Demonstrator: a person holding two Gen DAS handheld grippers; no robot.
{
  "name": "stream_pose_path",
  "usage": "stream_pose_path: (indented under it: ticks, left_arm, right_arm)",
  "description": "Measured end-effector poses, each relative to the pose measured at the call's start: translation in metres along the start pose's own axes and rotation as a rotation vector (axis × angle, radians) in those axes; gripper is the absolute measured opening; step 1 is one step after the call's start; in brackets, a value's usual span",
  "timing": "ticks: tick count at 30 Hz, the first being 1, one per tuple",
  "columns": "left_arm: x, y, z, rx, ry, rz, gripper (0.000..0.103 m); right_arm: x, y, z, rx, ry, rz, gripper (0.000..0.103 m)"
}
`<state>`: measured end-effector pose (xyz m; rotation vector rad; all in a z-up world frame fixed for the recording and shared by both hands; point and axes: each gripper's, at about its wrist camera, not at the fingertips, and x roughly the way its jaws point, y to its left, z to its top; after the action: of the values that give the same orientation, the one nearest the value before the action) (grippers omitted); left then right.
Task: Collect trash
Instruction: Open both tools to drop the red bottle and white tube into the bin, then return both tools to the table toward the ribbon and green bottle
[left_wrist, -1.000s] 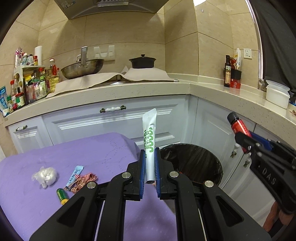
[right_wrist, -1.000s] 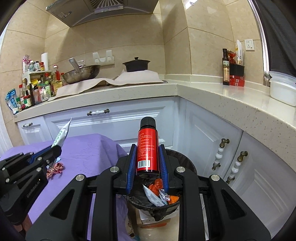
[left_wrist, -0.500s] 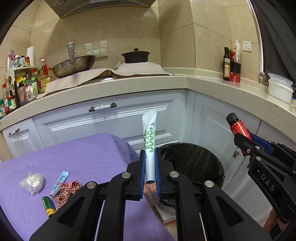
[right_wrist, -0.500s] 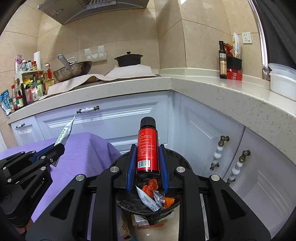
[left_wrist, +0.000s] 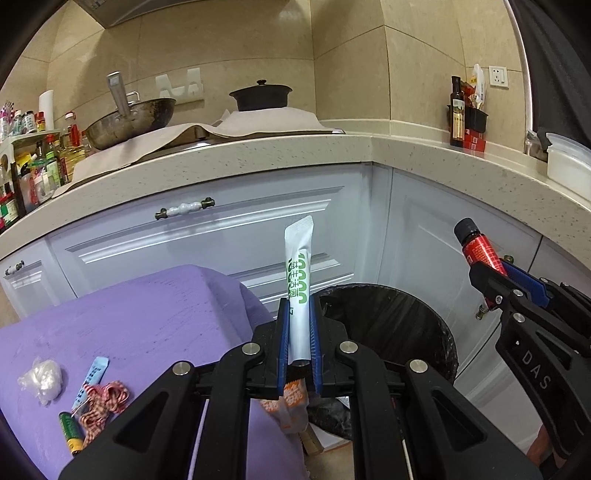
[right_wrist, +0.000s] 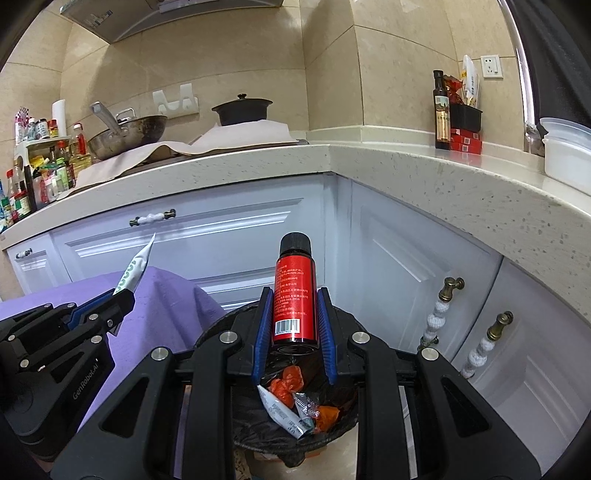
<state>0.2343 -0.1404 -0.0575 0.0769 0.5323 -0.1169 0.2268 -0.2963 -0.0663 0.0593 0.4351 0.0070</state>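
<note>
Two tongs each grasp a piece of trash: the left tongs (left_wrist: 299, 332) pinch a white sachet (left_wrist: 300, 291) upright beside the bin (left_wrist: 391, 317), while the right tongs (right_wrist: 293, 325) clamp a red bottle (right_wrist: 294, 295) above the bin's wrappers (right_wrist: 295, 398).

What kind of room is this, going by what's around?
A home kitchen, most likely: a wok and a black lidded pot sit on a stone countertop above white cabinets, with sauce bottles crowded at the left.
</note>
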Motion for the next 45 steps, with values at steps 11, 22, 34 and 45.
stream_pose_path:
  ticks: [11,22,34,45]
  left_arm:
    - [0.018,-0.001,-0.001,-0.016,0.019,0.001,0.044]
    - [0.004,0.011,0.004,-0.039,0.003,0.013,0.050]
    - [-0.026,0.054,-0.012,-0.088,0.017,0.084,0.060]
    - [-0.058,0.140,-0.059,-0.207,0.104,0.230,0.060]
  right_arm:
    - [0.021,-0.008,-0.002,0.020,-0.008,-0.034,0.042]
    - [0.006,0.003,-0.005,0.015,-0.016,-0.025,0.043]
    - [-0.014,0.035,-0.011,0.013,-0.002,0.037,0.046]
    - [-0.030,0.108,-0.032,-0.011,0.056,0.177,0.046]
